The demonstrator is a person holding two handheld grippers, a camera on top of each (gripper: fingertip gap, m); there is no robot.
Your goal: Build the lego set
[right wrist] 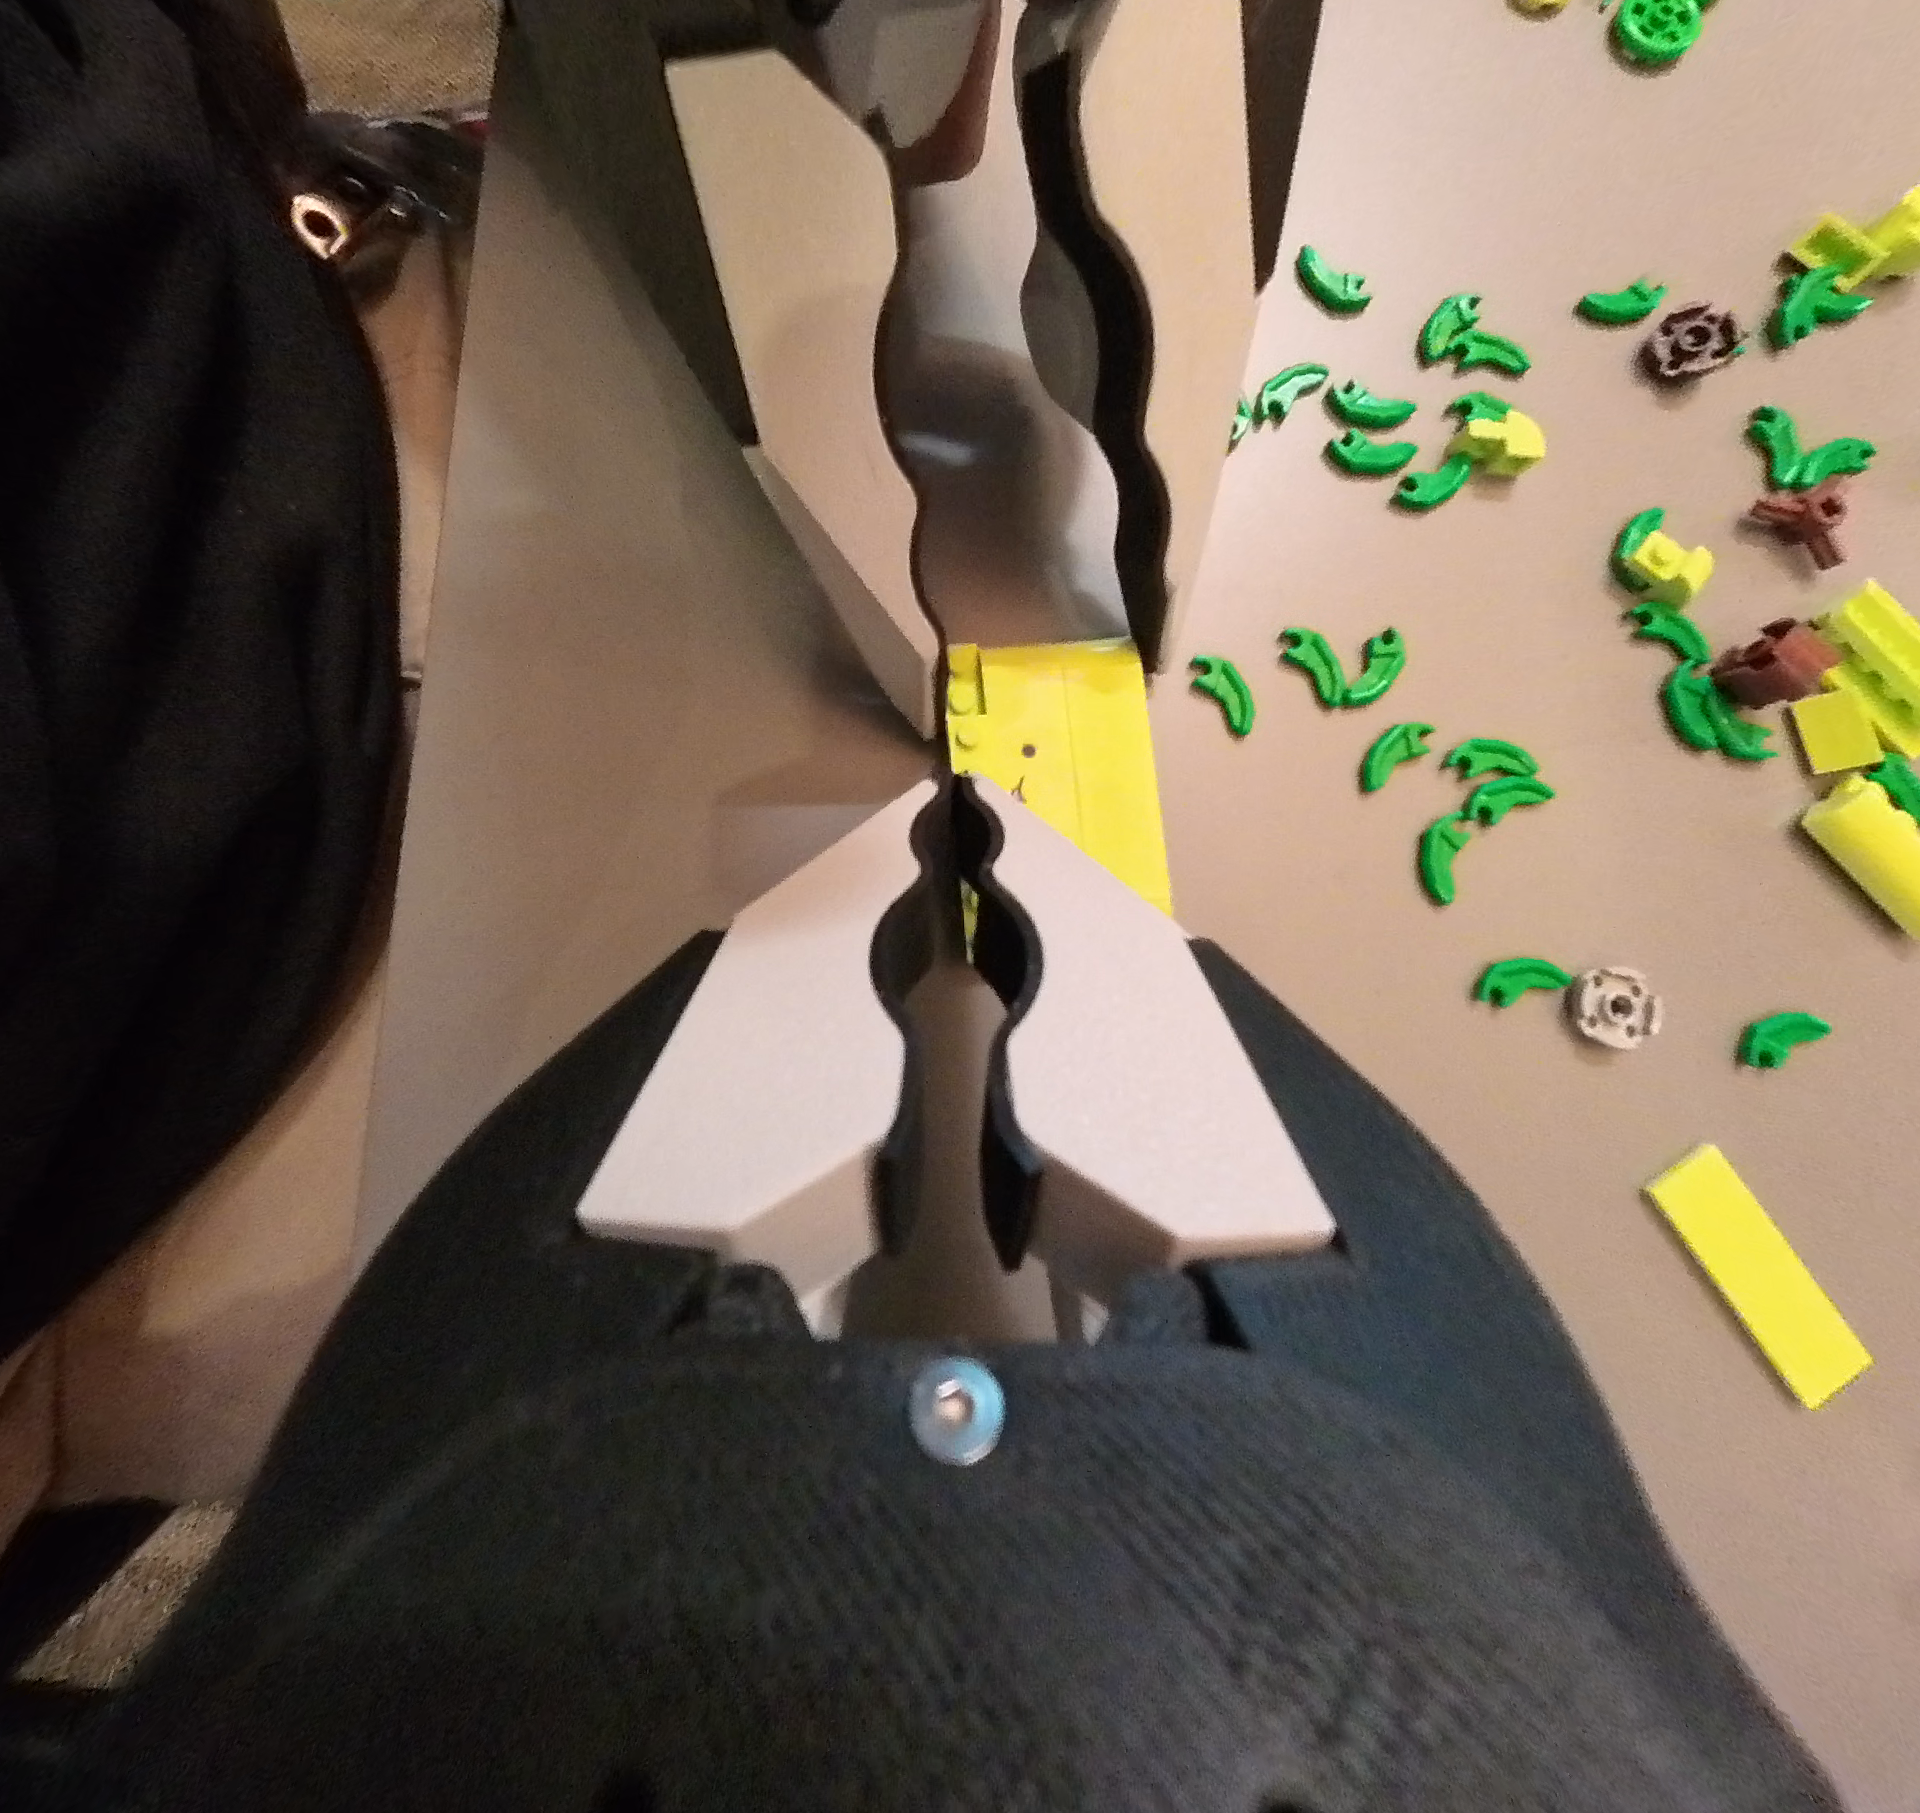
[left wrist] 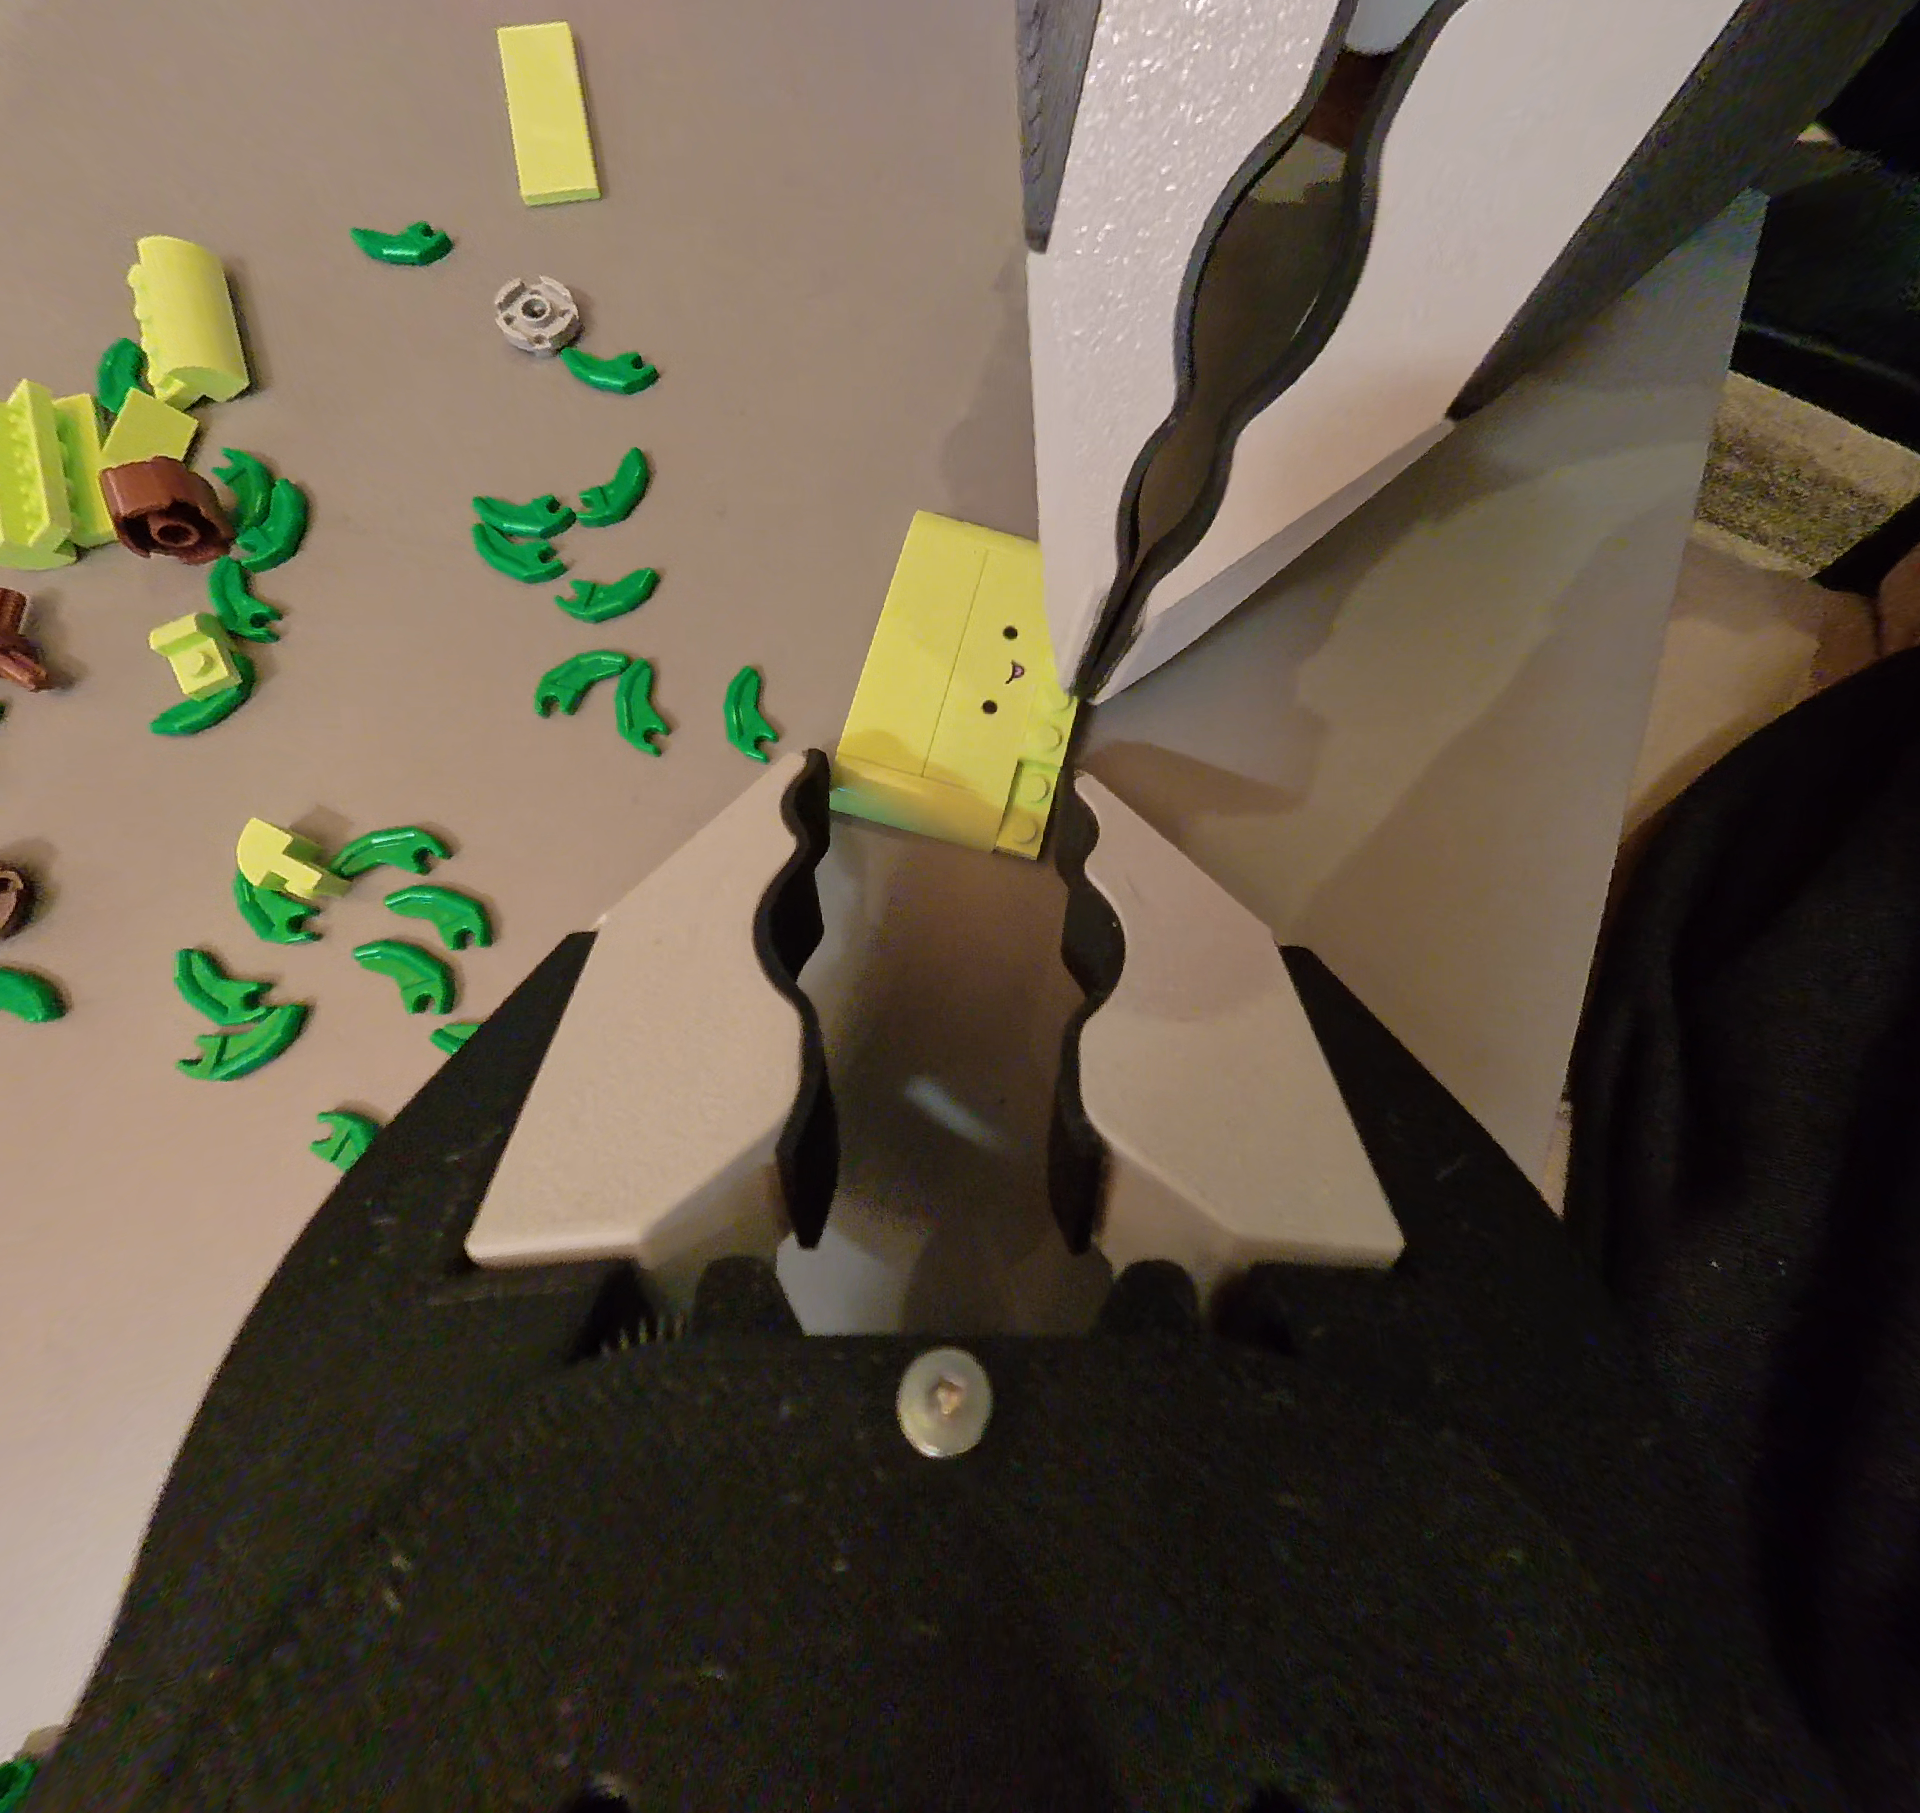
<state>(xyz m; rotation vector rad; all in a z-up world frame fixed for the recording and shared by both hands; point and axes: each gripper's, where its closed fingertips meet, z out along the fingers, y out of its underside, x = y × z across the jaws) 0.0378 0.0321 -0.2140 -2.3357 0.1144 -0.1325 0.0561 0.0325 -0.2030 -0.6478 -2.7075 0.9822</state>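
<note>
A lime-yellow brick block [left wrist: 935,683] with a small printed face and a studded edge lies on the grey table [left wrist: 779,205]. My left gripper [left wrist: 948,787] has its two fingertips on opposite sides of the block's near end, pads against it. In the right wrist view the block [right wrist: 1101,724] sits between those same fingers of the left gripper [right wrist: 1044,662]. My right gripper [right wrist: 956,792] is shut, and I see nothing between its pads. Its tip rests at the block's studded edge, as the left wrist view [left wrist: 1081,683] also shows.
Several green leaf pieces [left wrist: 582,600] [right wrist: 1486,776] lie scattered on the table. A long lime tile [left wrist: 548,113] [right wrist: 1756,1275], a grey round piece [left wrist: 533,312] [right wrist: 1616,1007], brown pieces [left wrist: 166,511] and lime bricks [left wrist: 187,319] lie farther out. A person's dark clothing [left wrist: 1766,1036] is at the table edge. Only a small space, under 4 cm, lies between the two pairs of fingers. My left tips are roughly 12 cm from the grey round piece [left wrist: 533,312].
</note>
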